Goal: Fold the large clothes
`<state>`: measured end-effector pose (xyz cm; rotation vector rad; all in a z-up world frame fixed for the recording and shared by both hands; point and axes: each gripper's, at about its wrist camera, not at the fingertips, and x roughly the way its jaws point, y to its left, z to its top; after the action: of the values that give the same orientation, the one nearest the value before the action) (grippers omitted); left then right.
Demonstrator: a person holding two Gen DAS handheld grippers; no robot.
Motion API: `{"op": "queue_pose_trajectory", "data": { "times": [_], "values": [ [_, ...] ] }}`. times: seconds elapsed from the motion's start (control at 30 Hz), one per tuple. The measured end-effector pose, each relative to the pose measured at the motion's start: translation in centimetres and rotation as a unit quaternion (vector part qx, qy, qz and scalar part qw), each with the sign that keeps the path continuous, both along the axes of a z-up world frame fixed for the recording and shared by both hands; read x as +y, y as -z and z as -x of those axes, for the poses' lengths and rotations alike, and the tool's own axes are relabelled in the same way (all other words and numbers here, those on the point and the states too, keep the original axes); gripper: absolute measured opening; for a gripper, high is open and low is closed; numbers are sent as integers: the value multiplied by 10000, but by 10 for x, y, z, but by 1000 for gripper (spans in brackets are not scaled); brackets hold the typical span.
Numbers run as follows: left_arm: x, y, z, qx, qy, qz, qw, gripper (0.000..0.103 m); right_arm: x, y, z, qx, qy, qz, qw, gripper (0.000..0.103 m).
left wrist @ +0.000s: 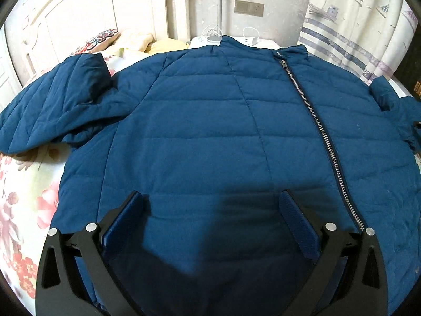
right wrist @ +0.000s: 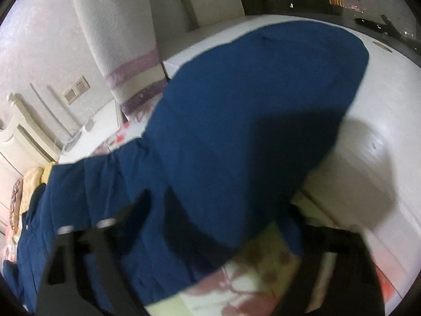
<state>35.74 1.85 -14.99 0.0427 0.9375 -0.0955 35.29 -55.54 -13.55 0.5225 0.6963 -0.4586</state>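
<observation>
A blue quilted jacket (left wrist: pixel 210 131) lies face up on the bed, zipper (left wrist: pixel 315 110) closed, collar toward the headboard. Its left sleeve (left wrist: pixel 52 105) is bent at the left. My left gripper (left wrist: pixel 211 205) is open and empty just above the jacket's lower front. In the right wrist view the picture is blurred: the jacket's right sleeve (right wrist: pixel 250 118) lies out over the bed's edge toward a white surface. My right gripper (right wrist: pixel 218 210) is at the sleeve; its fingers are mostly hidden by blue cloth, so I cannot tell how the jaws stand.
A floral bedsheet (left wrist: pixel 23 197) covers the bed. Pillows (left wrist: pixel 105 39) and a white headboard (left wrist: pixel 79 8) are at the far left. A white nightstand (left wrist: pixel 263 43) with a charger stands behind the collar. A patterned curtain (left wrist: pixel 355 21) hangs at the right.
</observation>
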Motion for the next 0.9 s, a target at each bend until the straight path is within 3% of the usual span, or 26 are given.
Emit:
{"op": "queue_pose_trajectory", "data": {
  "times": [0.03, 0.07, 0.2, 0.3, 0.4, 0.5, 0.53, 0.63, 0.67, 0.73, 0.77, 0.8, 0.9],
  "values": [
    [0, 0, -1, -4, 2, -1, 10000, 99, 3, -3, -2, -18, -16, 88, 10000, 41],
    [0, 0, -2, -7, 2, -1, 10000, 99, 13, -13, -1, -134, -48, 351, 9993, 12],
    [1, 0, 0, -11, -2, 25, 10000, 99, 75, -63, 5, -1037, -747, 816, 9884, 8],
    [1, 0, 0, -13, -3, 28, 10000, 99, 155, -96, 5, -1535, -1800, 1118, 9652, 7],
    [1, 0, 0, -18, -5, 61, 10000, 99, 241, -103, 0, -1554, -2782, 1448, 9368, 7],
    [2, -1, 0, -25, -8, 103, 9999, 99, 326, -76, -14, -970, -3703, 1765, 9068, 8],
    [2, -1, 0, -27, -8, 113, 9999, 99, 350, -58, -21, -606, -3905, 1887, 8990, 11],
    [2, -1, 0, -31, -6, 121, 9999, 99, 392, 1, -30, 462, -4263, 2041, 8800, 37],
    [3, -1, 0, -31, -6, 121, 9999, 99, 399, 13, -33, 620, -4334, 2005, 8765, 46],
    [2, -1, 0, -32, -7, 121, 9999, 99, 401, 15, -24, 574, -4377, 2126, 8717, 61],
    [2, -1, 0, -30, -7, 123, 9999, 99, 397, 11, -20, 701, -4473, 1926, 8706, 77],
    [2, -1, 0, -30, -8, 121, 9999, 99, 390, 6, -13, 752, -4497, 1779, 8720, 85],
    [3, -1, 1, -39, -10, 143, 9999, 99, 364, -24, 29, 488, -4455, 1600, 8795, 86]
  ]
}}
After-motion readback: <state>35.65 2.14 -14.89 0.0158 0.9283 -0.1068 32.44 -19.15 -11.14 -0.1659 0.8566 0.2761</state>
